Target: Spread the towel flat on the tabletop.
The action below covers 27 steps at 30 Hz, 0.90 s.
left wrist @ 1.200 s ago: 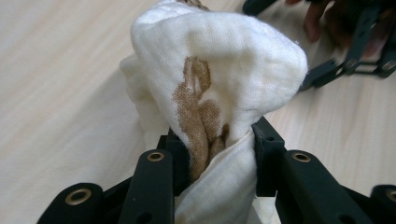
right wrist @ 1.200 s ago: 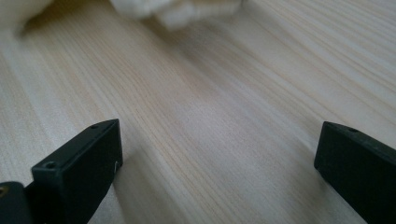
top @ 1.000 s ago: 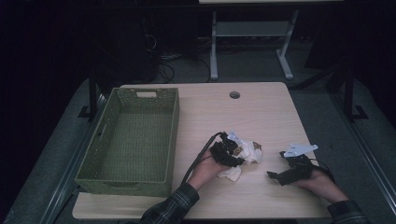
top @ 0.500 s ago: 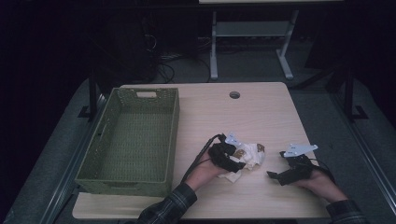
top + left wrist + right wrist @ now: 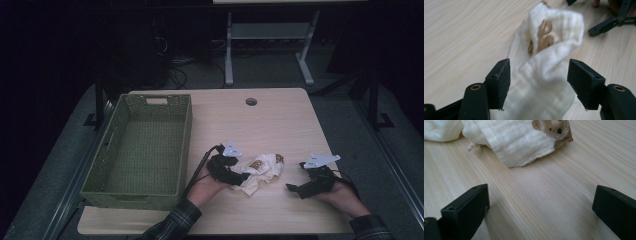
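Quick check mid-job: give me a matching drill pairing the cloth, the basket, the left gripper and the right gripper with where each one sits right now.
Things:
1. cloth
2. basket
3. left gripper
4. right gripper

Places or states:
A. open over bare wood, cloth lying ahead
B. left part of the table, nothing inside
C. crumpled on the table between the two grippers
D. fingers spread on either side of the cloth, not pinching it

Pairs: 1-C, 2-B, 3-D, 4-A

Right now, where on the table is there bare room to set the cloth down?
Free: the far table between the green basket and the round hole, and the basket's floor. Crowded: the near strip, where the cloth lies between the left gripper and right gripper.
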Available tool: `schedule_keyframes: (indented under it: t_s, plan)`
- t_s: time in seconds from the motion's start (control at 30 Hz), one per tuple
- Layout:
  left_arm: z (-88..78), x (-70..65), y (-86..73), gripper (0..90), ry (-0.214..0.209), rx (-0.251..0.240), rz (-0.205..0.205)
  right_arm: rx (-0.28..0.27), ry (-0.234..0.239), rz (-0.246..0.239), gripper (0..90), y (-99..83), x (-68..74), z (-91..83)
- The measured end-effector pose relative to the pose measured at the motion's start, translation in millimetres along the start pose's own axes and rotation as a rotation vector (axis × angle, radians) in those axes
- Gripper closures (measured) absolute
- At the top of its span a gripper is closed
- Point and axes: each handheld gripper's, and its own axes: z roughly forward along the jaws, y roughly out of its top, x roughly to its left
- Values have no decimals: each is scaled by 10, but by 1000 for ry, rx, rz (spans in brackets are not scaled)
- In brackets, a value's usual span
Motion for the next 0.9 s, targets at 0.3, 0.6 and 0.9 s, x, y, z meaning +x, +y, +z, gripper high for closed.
schedule_keyframes:
  t_s: [0.3, 0.6, 0.9]
  plan:
    - [-13, 32, -177, 393, 84, 14, -46, 72, 16, 0, 107, 76, 19, -50]
    - [134, 188, -167, 478, 157, 31, -69, 42, 61, -2, 255, 149, 31, -114]
    - [203, 180, -176, 709, 121, 69, -96, 11, 162, 0, 484, 266, 57, -61]
